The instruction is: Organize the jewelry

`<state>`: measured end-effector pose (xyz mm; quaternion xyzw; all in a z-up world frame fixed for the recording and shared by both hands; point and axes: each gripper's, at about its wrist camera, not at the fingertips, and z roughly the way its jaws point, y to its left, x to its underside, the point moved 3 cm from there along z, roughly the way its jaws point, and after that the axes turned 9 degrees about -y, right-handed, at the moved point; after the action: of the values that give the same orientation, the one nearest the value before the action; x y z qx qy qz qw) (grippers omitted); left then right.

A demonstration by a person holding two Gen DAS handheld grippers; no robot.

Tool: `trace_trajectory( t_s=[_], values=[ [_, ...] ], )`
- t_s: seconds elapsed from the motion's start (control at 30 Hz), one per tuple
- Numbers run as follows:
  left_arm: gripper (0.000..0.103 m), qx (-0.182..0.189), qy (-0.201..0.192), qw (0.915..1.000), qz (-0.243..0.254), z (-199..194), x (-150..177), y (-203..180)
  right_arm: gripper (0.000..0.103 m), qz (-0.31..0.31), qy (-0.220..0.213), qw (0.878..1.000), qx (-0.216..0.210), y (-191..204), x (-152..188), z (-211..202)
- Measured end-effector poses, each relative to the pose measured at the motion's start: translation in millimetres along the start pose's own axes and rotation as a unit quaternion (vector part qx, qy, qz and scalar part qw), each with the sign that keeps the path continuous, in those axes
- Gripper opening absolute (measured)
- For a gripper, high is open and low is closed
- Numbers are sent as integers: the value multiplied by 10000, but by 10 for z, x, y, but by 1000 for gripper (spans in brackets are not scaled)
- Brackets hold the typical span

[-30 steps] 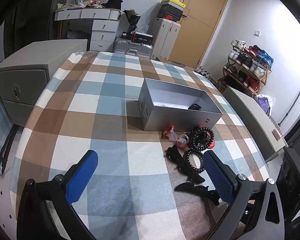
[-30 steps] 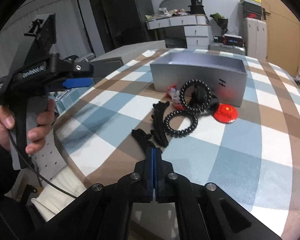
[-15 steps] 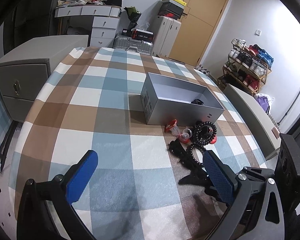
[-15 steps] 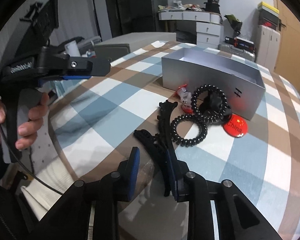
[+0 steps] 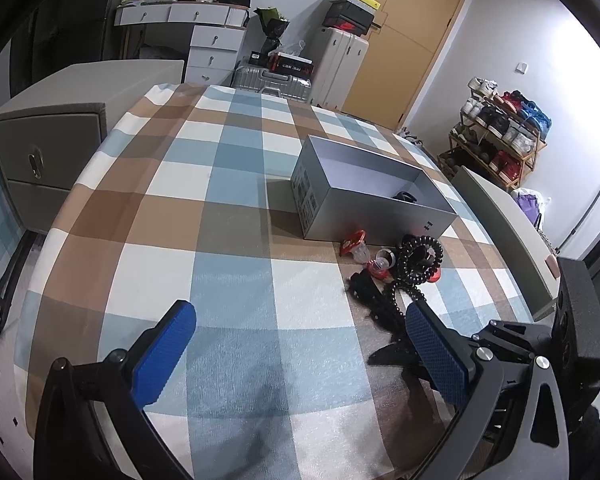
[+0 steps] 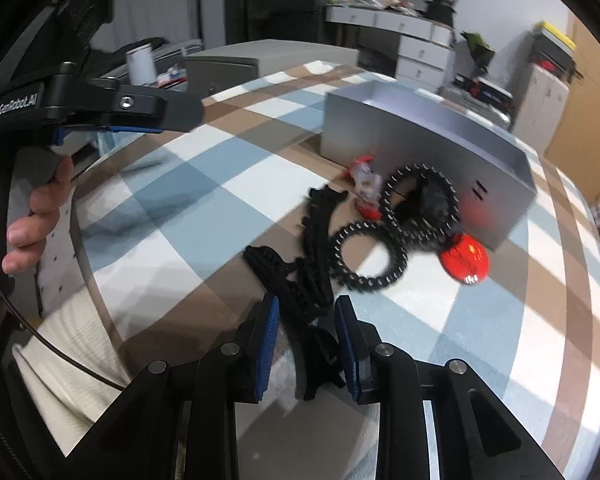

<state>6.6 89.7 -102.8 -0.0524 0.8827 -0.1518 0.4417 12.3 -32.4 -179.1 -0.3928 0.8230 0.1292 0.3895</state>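
Opened since a second ago, when its blue pads were pressed flat together: right tongs [image 6: 307,334], now parted and straddling the near end of a black hair claw clip [image 6: 284,276], pads not yet touching it

Left tongs [image 5: 296,350]: spread wide, holding nothing, hovering over bare checked cloth of the counter [image 5: 228,216], about as before

Item, black hair claw clip: lies at the near edge of the heap, a second toothed black clip [image 6: 318,220] just beyond and overlapping it. Judged light, rigid plastic, sprung; teeth may snag a neighbour. Best taken across the narrow body, not by the teeth

Item, black spiral hair tie [image 6: 370,258]: flat on the cloth, touching a larger coiled tie [image 6: 420,204]. Judged soft, springy, likely to roll or stretch; pinch across one side of the ring

Item, red round badge [image 6: 466,260]: flat beside the box wall, thin, hard to get under

Item, small red-and-clear trinkets [image 6: 364,184]: against the box front, detail blurred

Receptacle, grey open box [image 5: 374,196]: behind the heap, one dark piece [image 5: 406,197] already inside
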Motion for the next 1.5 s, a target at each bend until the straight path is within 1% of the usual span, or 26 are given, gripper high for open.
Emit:
trace_trajectory(
  t_s=[0.07, 0.1, 0.2, 0.27, 0.33, 0.4, 0.5, 0.6, 0.77, 0.83, 0.93, 1.0, 1.07, 1.1, 1.13, 1.23, 1.37, 1.5],
  values=[
    [102, 60, 61, 9999, 59, 7, 14, -14, 25, -196, 97, 9997, -57, 40, -41, 29],
    [102, 81, 80, 9999, 84, 9, 21, -21, 21, -257, 139, 9995, -94, 68, -51, 44],
    [102, 198, 161, 9996, 134, 20, 44, -52, 20, -561, 169, 9983, -41, 143, -62, 53],
    [102, 162, 189, 9996, 144, 28, 61, -54, 19, -515, 127, 9985, -115, 158, -46, 32],
    [102, 207, 243, 9994, 110, 43, 72, -53, 18, -369, -1, 9991, -184, 142, -29, -32],
    [102, 276, 298, 9992, 33, 61, 77, -51, 19, -129, -219, 9995, -211, 90, -21, -142],
    [102, 102, 338, 9994, -50, 105, 65, -32, 19, 378, -517, 9975, -287, -21, -14, -309],
    [102, 145, 419, 9989, -150, 162, 58, -48, 19, 773, -785, 9937, -204, -164, 17, -446],
    [102, -6, 691, 9976, 45, 325, 91, -242, 19, 1336, -1059, 9854, 15, -433, 62, -561],
    [102, 31, 814, 9965, 183, 400, 117, -365, 19, 1477, -1149, 9823, 57, -506, 75, -599],
    [102, -139, 1035, 9936, 438, 535, 163, -498, 19, 1617, -1274, 9785, 104, -592, 84, -662],
    [102, -141, 1137, 9922, 487, 596, 181, -534, 19, 1667, -1350, 9767, 113, -631, 95, -705],
    [102, -266, 1250, 9900, 603, 657, 201, -553, 19, 1676, -1423, 9754, 142, -659, 105, -753],
    [102, -344, 1277, 9891, 654, 674, 207, -551, 19, 1680, -1442, 9751, 144, -666, 112, -770],
    [102, -527, 1275, 9878, 729, 681, 208, -538, 19, 1693, -1462, 9746, 133, -677, 115, -785],
    [102, -760, 1297, 9852, 820, 688, 204, -468, 19, 1708, -1507, 9736, 121, -690, 142, -810],
    [102, -816, 1391, 9840, 753, 689, 199, -367, 19, 1725, -1502, 9734, 115, -697, 169, -805],
    [100, -983, 1382, 9809, 955, 619, 168, -310, 19, 1740, -1513, 9730, 110, -703, 167, -800]
  ],
)
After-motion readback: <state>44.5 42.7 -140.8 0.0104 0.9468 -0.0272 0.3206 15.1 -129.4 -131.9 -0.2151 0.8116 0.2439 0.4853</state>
